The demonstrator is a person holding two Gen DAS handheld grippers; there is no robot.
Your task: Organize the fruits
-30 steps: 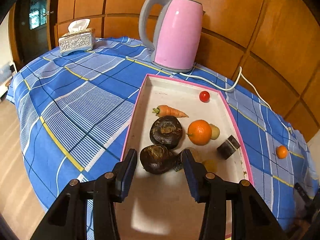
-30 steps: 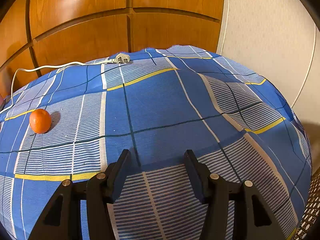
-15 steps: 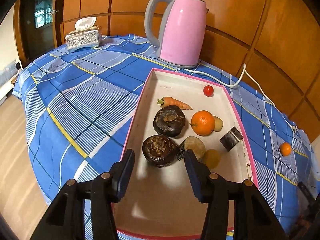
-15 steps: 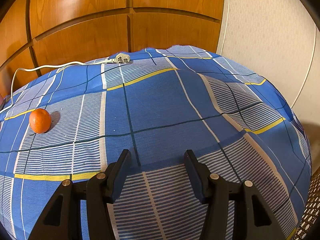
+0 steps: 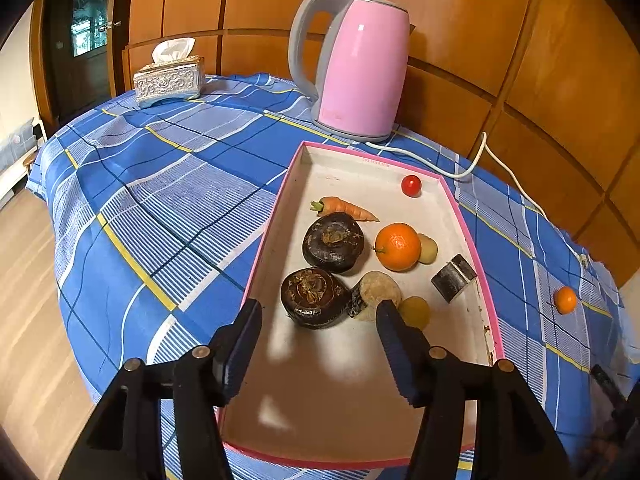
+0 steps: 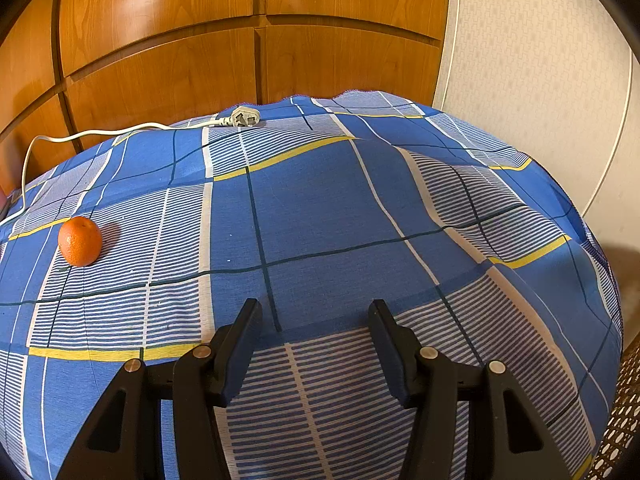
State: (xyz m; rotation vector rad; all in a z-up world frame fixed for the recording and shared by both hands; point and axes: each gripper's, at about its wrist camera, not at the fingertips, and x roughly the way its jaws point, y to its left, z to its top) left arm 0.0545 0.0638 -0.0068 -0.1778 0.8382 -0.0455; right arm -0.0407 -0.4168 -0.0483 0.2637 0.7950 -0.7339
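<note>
Left wrist view: the left hand-held gripper (image 5: 318,326), jaws just widened and empty, hovers over the tray (image 5: 472,240); a loose orange (image 5: 565,300) lies at right.

Right wrist view: the right hand-held gripper (image 6: 314,330), spread and empty, has that orange (image 6: 80,241) at left, so it seems nearer.

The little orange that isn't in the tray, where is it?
The small orange sits alone on the blue checked tablecloth, at the left of the right wrist view. In the left wrist view it lies right of the pink-rimmed tray, near the white cord.
</note>
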